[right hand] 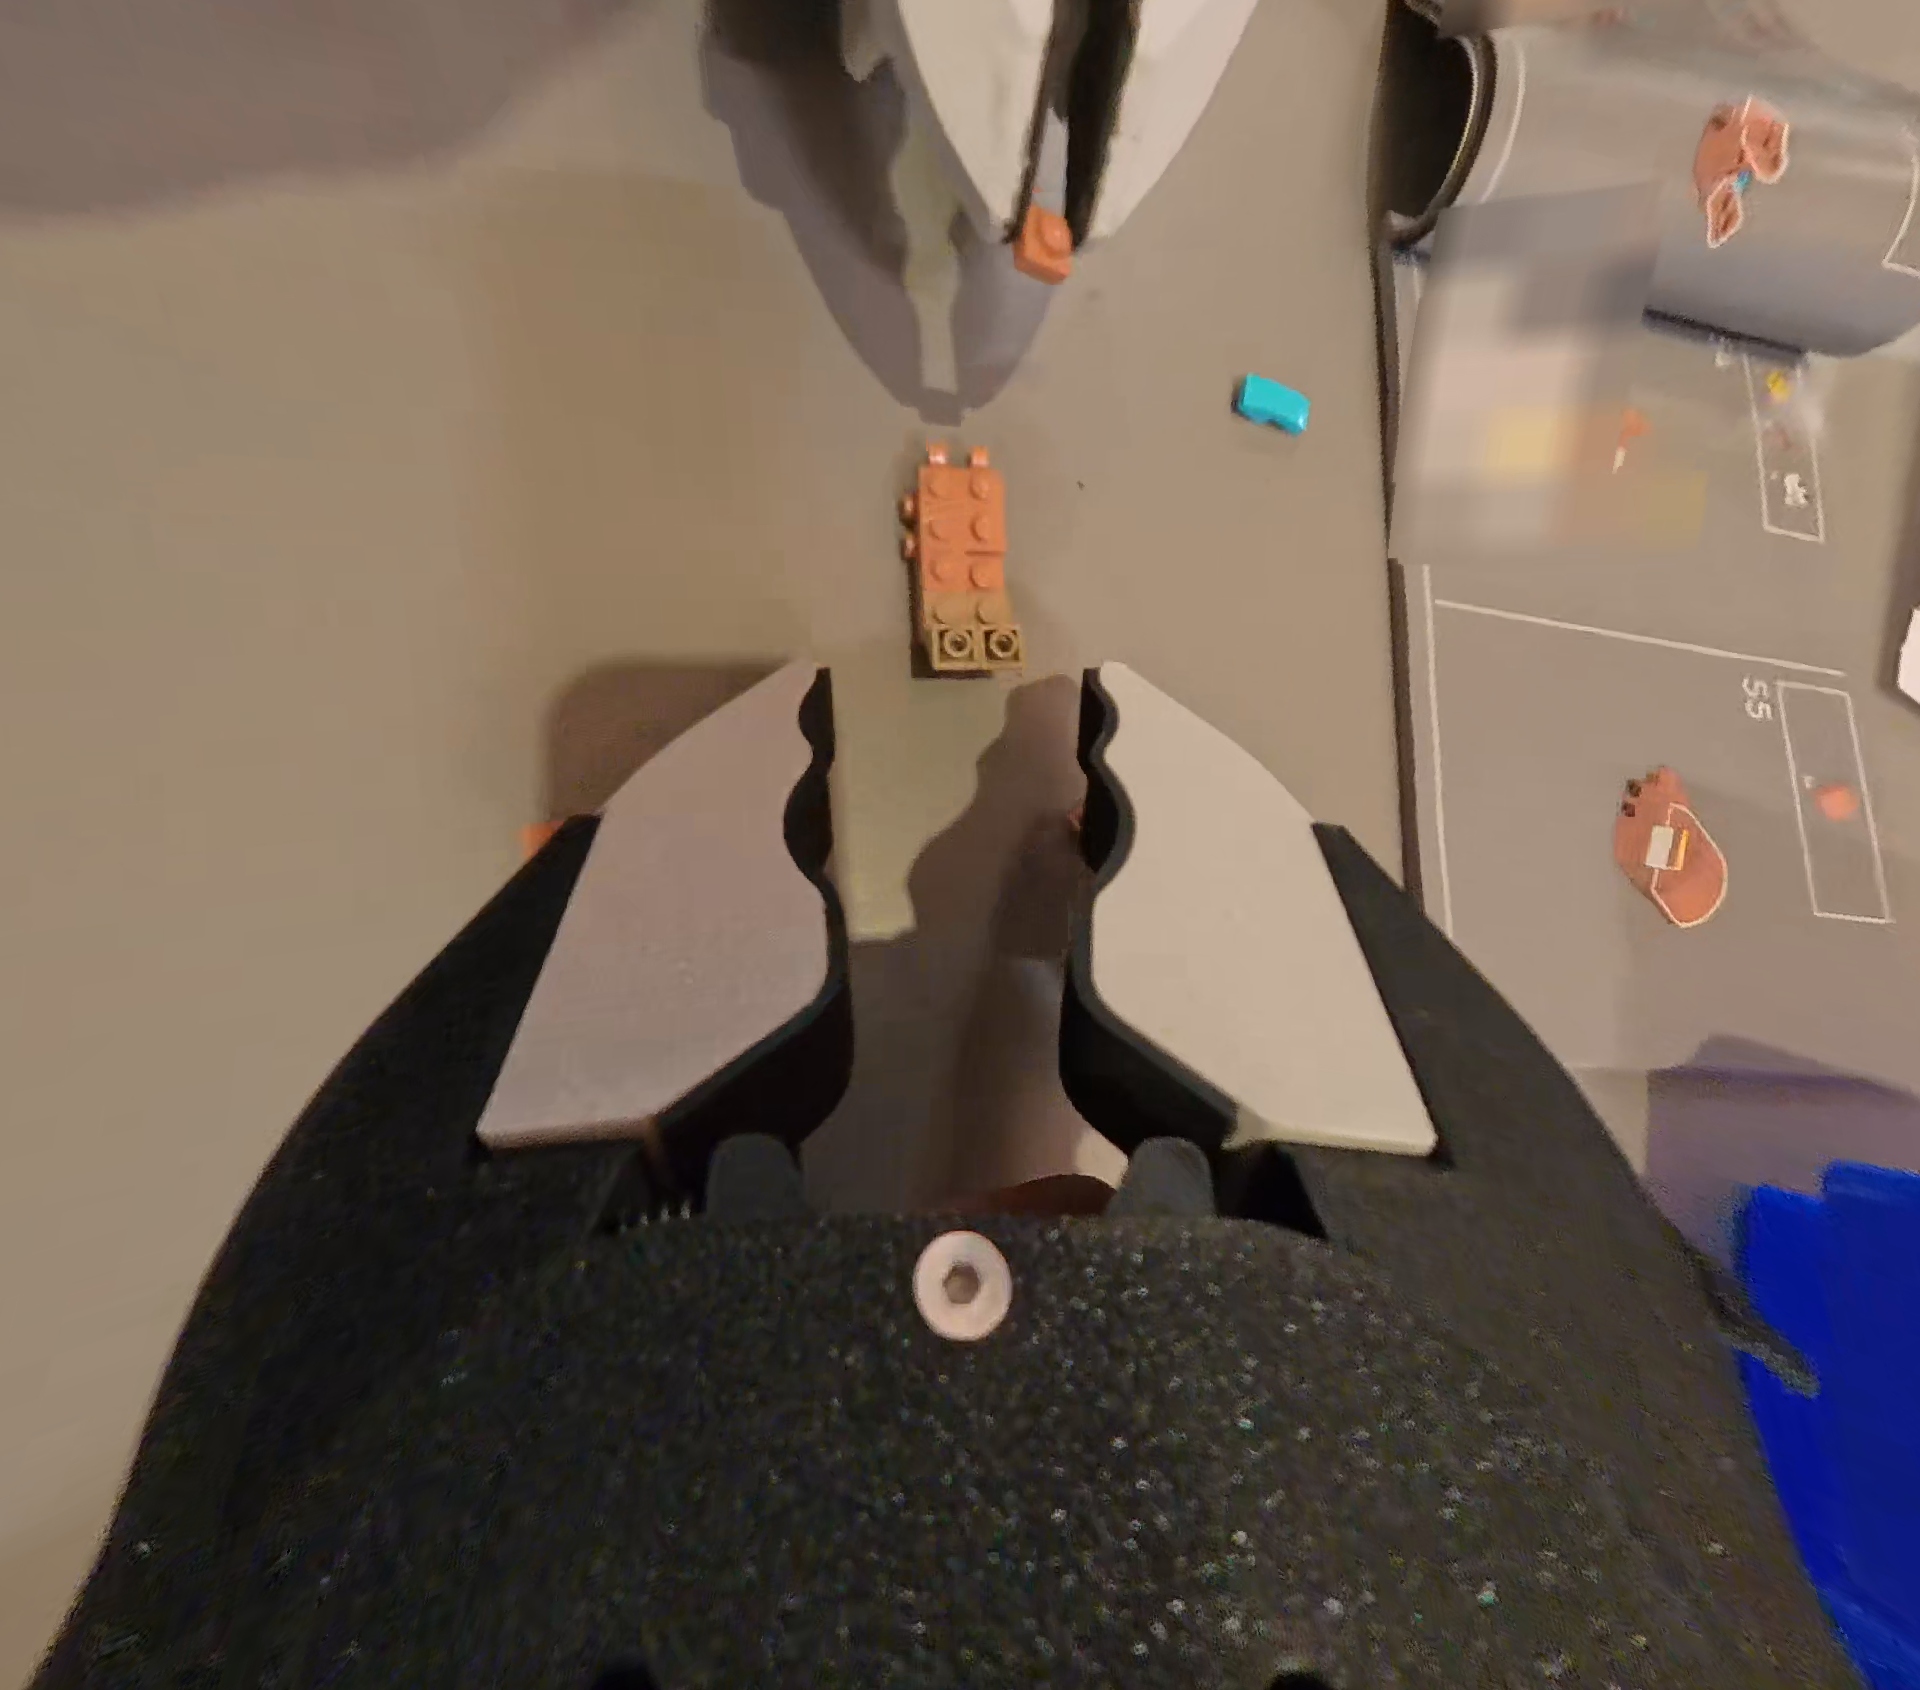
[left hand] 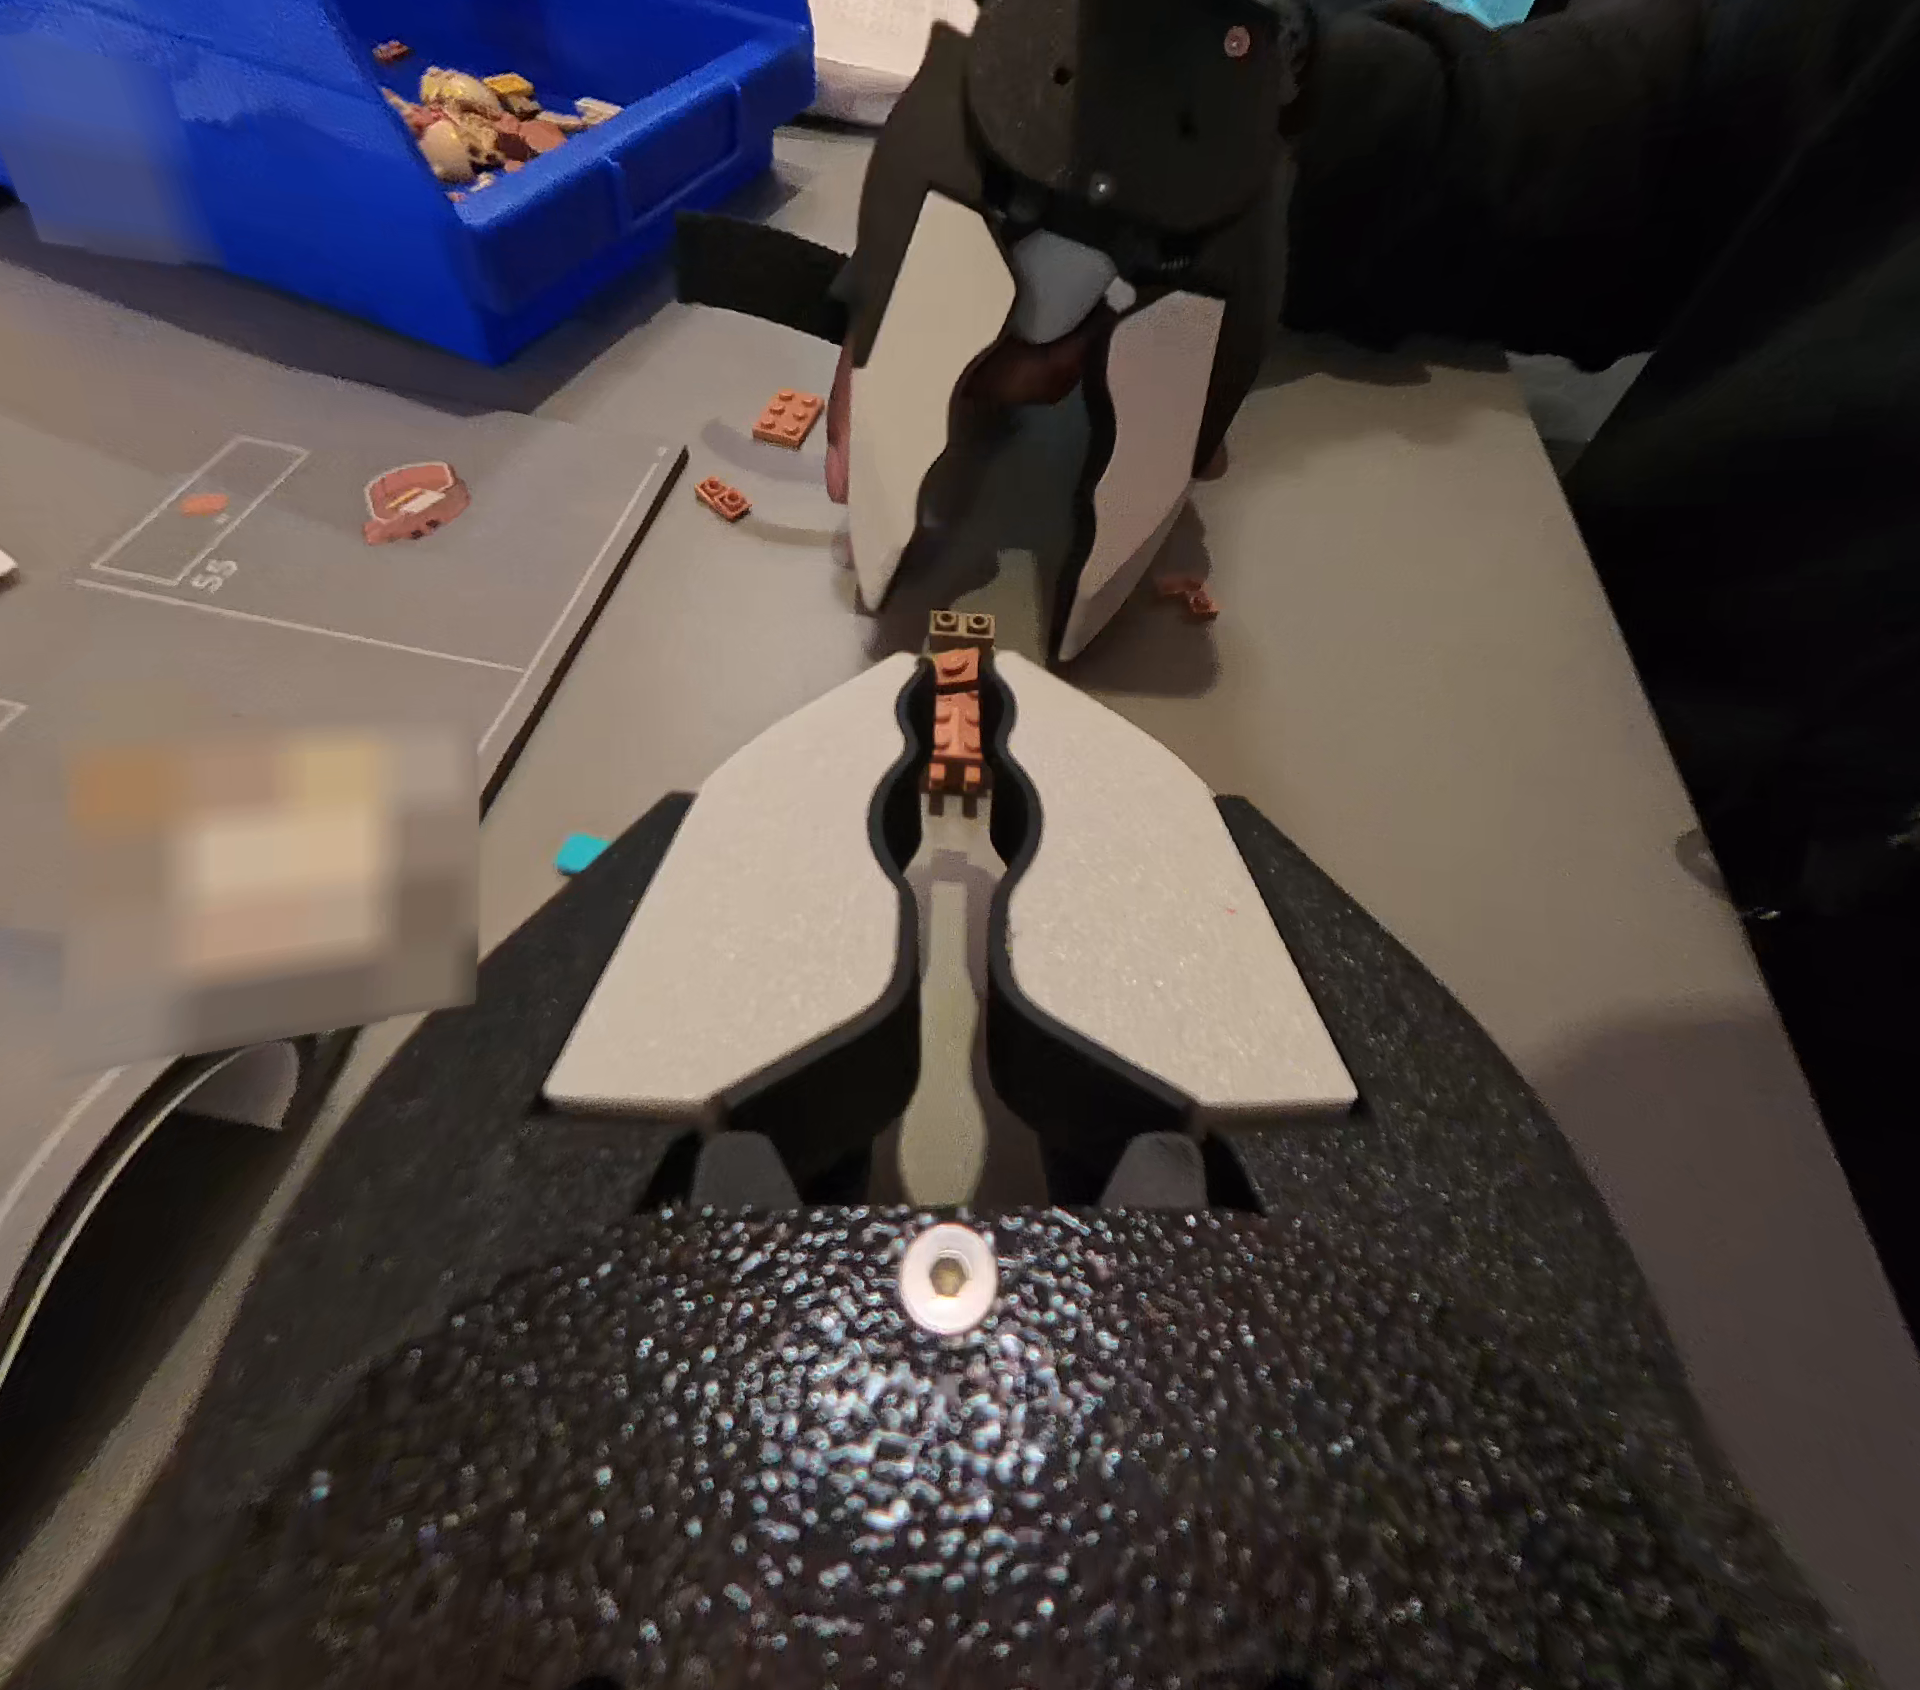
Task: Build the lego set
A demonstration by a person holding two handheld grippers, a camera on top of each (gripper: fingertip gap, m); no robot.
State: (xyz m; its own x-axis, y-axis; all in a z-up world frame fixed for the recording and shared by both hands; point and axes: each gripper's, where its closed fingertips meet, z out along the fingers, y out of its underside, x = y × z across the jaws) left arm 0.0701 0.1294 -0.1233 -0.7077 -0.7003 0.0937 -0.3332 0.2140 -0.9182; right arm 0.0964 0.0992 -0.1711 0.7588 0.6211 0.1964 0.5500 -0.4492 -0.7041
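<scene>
On worktop (right hand: pixel 416 497): your left tongs (left hand: pixel 958 655) pinch orange plate (right hand: pixel 1042 250) by tips only, so it may twist out. Right tongs (right hand: pixel 956 690) wide; model (right hand: pixel 961 560) unbraced, may skid.

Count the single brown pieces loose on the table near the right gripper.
3: a six-stud plate and a smaller piece beside one finger, another piece beside the other finger; more may be hidden.

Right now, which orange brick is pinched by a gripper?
The tiny one-stud orange brick, pinched at the left gripper's tips. The flat orange plate and the built-up brick stack lie on the table.
</scene>
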